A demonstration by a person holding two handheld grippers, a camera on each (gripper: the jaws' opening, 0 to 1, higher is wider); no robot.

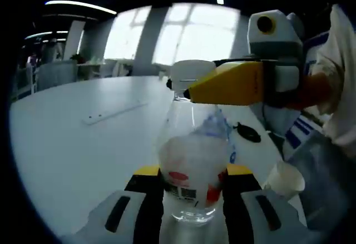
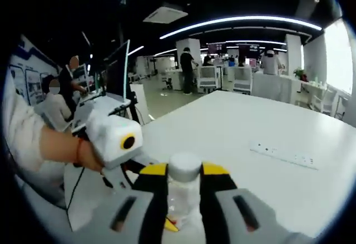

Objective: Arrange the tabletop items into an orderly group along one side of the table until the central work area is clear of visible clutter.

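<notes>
Left gripper view: left gripper (image 1: pixel 192 185) fingers hold the bottle (image 1: pixel 192 160); right gripper (image 2: pixel 183 191) fingers clamp its cap (image 2: pixel 184 167); twisting wants a steady base.

No legible text: bottle label (image 1: pixel 186 184) shows red patches and a barcode-like block, too blurred to read.

in the left gripper view, a bottle (image 1: pixel 192 160) is stood upright on the table (image 1: pixel 72 160), between the jaws of the left gripper (image 1: pixel 192 180). its cap (image 1: pixel 190 76) is met from the right by the right gripper (image 1: pixel 186 94). a strip (image 1: pixel 114 112) is laid flat on the table to the left of and behind the bottle (well apart from it). a small dark item (image 1: pixel 246 132) is seen right of the bottle, with a paper cup (image 1: pixel 285 178) nearer, at the table's right edge.
</notes>
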